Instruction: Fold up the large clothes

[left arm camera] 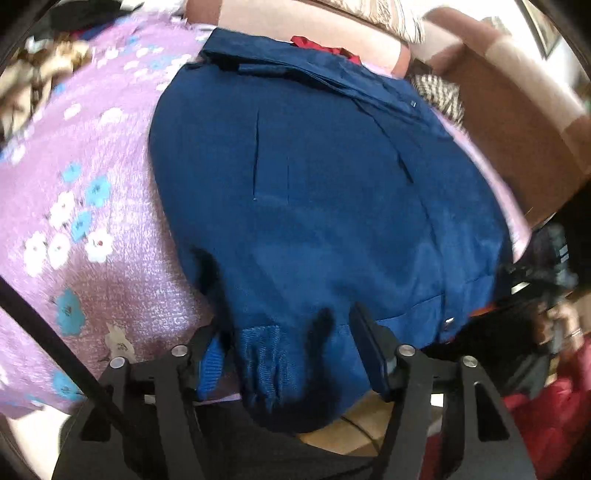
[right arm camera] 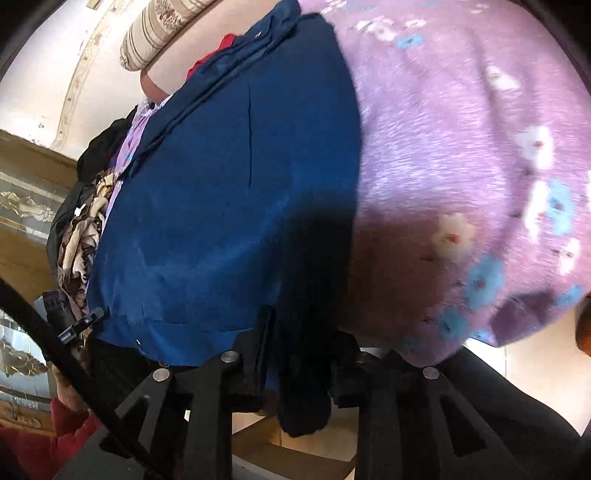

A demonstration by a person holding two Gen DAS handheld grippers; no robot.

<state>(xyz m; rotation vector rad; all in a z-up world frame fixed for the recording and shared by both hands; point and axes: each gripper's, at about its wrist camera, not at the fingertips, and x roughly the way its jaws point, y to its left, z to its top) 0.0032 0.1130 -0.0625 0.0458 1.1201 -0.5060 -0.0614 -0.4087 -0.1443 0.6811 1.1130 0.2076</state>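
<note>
A large dark blue garment [left arm camera: 314,184] lies spread flat on a lilac flowered bedspread [left arm camera: 92,184], collar at the far end. Its near hem hangs over the bed's edge. My left gripper [left arm camera: 291,350] is at that hem, and a thick bunch of the ribbed blue cuff fills the gap between its fingers, so it is shut on the cloth. In the right wrist view the same garment [right arm camera: 221,203] covers the left half of the bedspread [right arm camera: 461,147]. My right gripper [right arm camera: 304,354] is shut on a shadowed fold of the near hem, which droops below its fingers.
A red cloth [left arm camera: 325,46] shows under the collar. Loose clothes are piled beside the garment [right arm camera: 85,221] and at the far corner [left arm camera: 44,66]. A striped pillow [right arm camera: 159,33] lies at the bed's head. Brown furniture [left arm camera: 517,110] stands beside the bed. A red sleeve [right arm camera: 37,450] is low at the left.
</note>
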